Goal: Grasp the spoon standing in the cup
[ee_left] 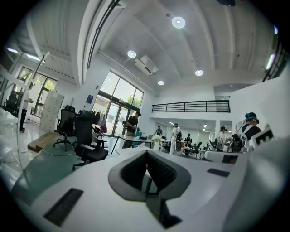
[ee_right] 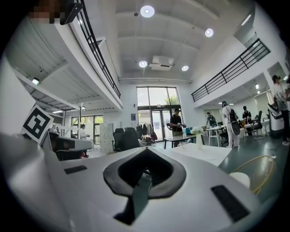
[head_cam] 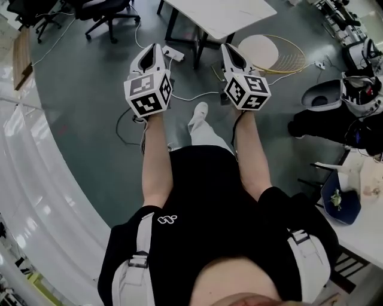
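Note:
I cannot make out a cup with a spoon in any view. In the head view both grippers are held out level over the grey floor, side by side in front of the person. The left gripper (head_cam: 152, 49) and the right gripper (head_cam: 231, 49) each carry a marker cube. In the left gripper view the left gripper (ee_left: 147, 156) has its dark pads meeting at the tip, with nothing between them. The right gripper (ee_right: 146, 154) looks the same in its own view, shut and empty. Both point across an open hall towards distant tables.
A white table (head_cam: 221, 15) stands ahead, with a power strip (head_cam: 173, 55) and cables on the floor before it. A round white disc in a wire ring (head_cam: 266, 52) lies at its right. Office chairs (head_cam: 108, 15) stand far left. A blue bowl (head_cam: 341, 206) sits on a table at right.

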The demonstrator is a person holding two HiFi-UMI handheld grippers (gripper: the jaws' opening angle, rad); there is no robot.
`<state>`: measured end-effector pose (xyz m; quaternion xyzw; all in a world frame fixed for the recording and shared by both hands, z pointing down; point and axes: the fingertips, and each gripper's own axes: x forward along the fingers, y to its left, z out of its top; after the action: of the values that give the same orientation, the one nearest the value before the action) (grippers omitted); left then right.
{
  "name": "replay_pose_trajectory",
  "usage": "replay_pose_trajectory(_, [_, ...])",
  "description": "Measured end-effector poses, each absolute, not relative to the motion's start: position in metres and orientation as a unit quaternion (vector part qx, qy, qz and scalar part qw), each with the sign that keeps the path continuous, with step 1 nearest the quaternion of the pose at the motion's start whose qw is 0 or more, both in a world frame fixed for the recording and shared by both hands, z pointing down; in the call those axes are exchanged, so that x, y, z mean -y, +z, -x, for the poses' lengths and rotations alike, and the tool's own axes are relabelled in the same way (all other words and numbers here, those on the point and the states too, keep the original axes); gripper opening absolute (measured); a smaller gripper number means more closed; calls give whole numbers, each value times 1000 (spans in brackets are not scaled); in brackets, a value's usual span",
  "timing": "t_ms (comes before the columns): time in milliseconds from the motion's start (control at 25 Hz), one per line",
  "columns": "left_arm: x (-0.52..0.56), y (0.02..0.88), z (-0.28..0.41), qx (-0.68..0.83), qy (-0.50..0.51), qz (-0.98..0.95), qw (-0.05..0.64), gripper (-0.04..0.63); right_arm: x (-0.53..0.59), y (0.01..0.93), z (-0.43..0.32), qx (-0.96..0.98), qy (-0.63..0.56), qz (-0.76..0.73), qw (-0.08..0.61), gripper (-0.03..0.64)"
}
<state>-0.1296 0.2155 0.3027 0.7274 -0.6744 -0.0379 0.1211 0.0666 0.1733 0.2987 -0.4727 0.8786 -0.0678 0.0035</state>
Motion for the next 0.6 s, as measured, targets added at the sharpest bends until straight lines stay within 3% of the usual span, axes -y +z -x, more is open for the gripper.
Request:
replay_pose_trajectory(240, [-195,312,126,668,-27,-732,130,15,-156,305,-60,-881,-75,467,6,6])
replay_pose_trajectory(600, [-123,348,74,639,2,-752,160,15,-89,342,-132,-847,-113,519,-2,6])
